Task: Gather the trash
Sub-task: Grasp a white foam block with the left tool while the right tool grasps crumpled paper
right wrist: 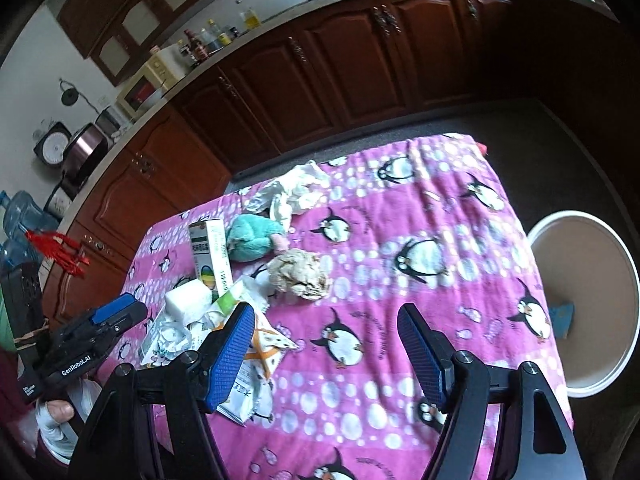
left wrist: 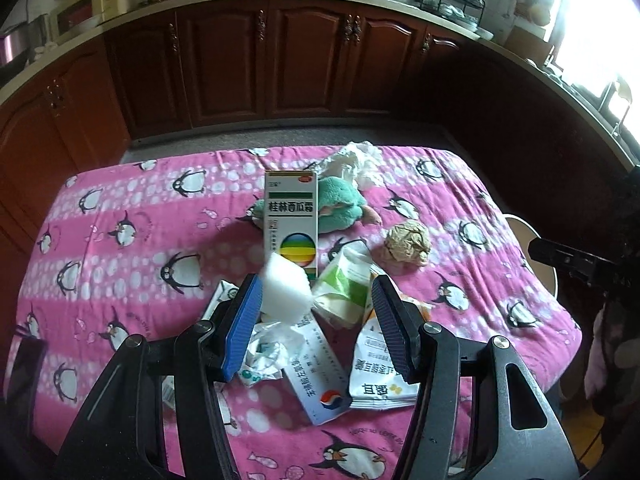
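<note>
On the pink penguin cloth (left wrist: 120,184), trash piled near the front edge, bin (right wrist: 624,280) off to the right.
Left tongs (left wrist: 316,320) half open with the white foam block (left wrist: 286,292) against one pad, not pinched; it's soft and could slip or tip the tall carton (left wrist: 291,220). Right tongs (right wrist: 326,352) widening, empty. Glossy wrappers (left wrist: 380,380) slide; the crumpled paper ball (right wrist: 298,276) rolls; the green plush (right wrist: 250,240) isn't trash.
</note>
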A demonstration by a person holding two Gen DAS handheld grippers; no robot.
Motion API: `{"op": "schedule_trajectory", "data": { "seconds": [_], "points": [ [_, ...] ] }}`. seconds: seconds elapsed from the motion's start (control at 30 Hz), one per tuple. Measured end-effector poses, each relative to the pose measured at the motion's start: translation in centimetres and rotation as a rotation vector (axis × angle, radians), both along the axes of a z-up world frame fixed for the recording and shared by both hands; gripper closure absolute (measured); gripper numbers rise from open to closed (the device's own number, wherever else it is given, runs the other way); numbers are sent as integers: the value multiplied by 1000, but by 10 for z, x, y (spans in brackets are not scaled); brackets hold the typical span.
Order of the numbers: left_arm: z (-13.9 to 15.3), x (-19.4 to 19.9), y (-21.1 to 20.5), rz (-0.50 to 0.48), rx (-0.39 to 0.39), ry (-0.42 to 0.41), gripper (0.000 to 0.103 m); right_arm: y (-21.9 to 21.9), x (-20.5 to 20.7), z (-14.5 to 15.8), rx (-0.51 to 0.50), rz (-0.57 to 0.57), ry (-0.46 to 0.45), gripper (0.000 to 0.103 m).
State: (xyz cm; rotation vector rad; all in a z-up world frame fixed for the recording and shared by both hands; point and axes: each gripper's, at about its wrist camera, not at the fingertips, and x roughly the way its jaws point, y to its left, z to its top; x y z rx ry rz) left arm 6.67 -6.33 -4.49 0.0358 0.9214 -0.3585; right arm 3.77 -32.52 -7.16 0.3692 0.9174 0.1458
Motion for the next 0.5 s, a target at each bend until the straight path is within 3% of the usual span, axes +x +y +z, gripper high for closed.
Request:
{"op": "schedule_trajectory", "data": {
  "seconds": [0.23, 0.37, 0.5],
  "points": [
    [0, 3, 3, 21, -2, -17, 47, 23, 5, 1, -67, 21, -27, 31],
    [-3, 6, 8, 28, -13, -7, 47, 35, 11, 0, -87, 45, -39, 22],
    [-9, 11, 15, 32, -36, 22, 47, 45, 23, -9, -126, 71, -32, 22]
  ]
}}
